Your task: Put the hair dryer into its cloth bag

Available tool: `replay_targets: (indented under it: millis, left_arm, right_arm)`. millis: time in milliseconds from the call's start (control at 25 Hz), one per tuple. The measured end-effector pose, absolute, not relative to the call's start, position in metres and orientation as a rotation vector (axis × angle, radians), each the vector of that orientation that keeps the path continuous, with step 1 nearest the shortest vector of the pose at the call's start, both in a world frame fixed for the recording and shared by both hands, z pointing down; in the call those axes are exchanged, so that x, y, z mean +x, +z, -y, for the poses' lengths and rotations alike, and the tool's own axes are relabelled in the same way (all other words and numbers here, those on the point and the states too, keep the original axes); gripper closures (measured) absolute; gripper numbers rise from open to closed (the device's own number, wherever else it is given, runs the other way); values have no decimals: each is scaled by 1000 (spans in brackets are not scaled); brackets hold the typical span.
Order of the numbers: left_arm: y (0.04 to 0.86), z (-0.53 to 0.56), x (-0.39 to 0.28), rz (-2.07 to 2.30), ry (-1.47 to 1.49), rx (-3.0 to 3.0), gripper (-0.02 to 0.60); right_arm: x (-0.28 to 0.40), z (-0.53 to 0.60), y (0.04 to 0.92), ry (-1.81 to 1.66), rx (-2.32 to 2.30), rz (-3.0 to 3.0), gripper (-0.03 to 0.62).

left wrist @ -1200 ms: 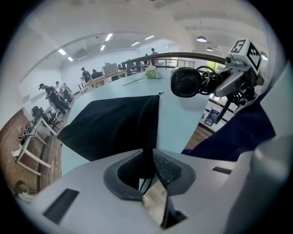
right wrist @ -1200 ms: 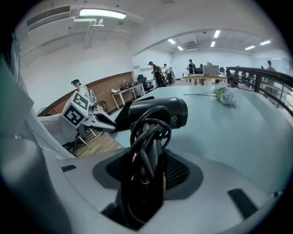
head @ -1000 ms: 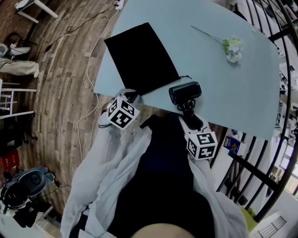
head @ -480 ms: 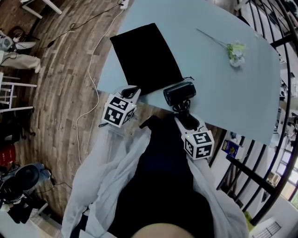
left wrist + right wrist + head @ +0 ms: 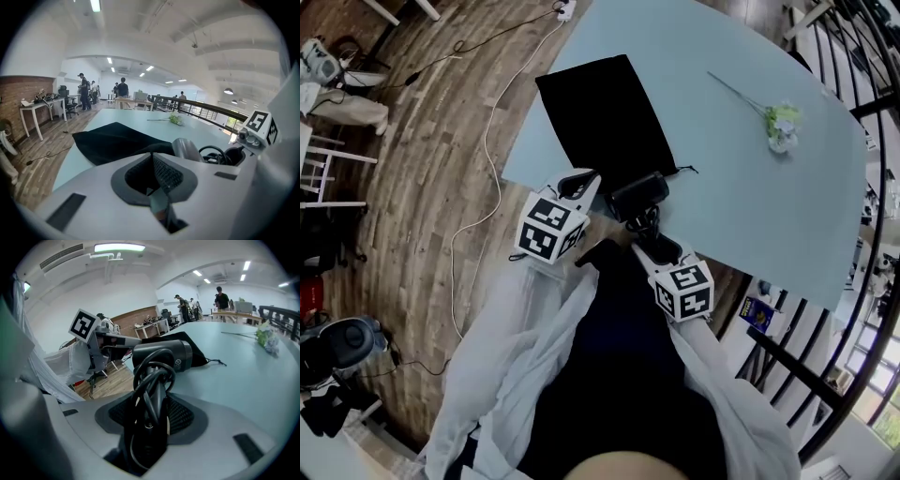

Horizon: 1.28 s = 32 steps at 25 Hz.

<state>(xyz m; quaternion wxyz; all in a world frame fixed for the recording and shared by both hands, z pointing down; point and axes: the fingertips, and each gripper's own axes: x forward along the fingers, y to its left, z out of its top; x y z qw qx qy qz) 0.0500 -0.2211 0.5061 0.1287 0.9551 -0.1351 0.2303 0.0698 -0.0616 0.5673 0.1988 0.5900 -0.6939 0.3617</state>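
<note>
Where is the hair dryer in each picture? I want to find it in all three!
Head view: the black hair dryer is just above the middle, at the table's near edge.
Left gripper view: it is right of centre, with its barrel poking up behind the tongs.
Right gripper view: it is in the middle, big and close.
Shared landmark: the black cloth bag lies right next to it in every view.

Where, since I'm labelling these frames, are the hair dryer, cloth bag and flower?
hair dryer (image 5: 638, 191): head view, on its barrel.
cloth bag (image 5: 605, 117): head view, middle of fabric.
flower (image 5: 783, 122): head view, on blossom.
</note>
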Motion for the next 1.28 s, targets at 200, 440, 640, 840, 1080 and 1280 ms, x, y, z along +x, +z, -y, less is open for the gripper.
replay_targets:
  millis: [200, 440, 640, 840, 1080, 1280]
  left_arm:
    - [490, 220, 63, 378, 617, 2801, 554]
    - [490, 212, 58, 325, 705, 2861, 554]
    - [497, 208, 48, 286, 797, 2903, 554]
    - [507, 202, 46, 252, 869, 2940, 555]
    - [506, 189, 49, 233, 840, 2938, 554]
    - [493, 183, 58, 234, 741, 2932, 554]
  right_arm:
    - [57, 66, 573, 1039, 1577, 1984, 381]
    - [59, 75, 578, 1080, 1549, 2009, 381]
    - [68, 82, 576, 1077, 1545, 2000, 381]
    - [78, 84, 575, 1080, 1529, 1995, 381]
    - [95, 91, 578, 1112, 1553, 1976, 381]
    - [98, 108, 573, 1110, 1551, 1988, 381]
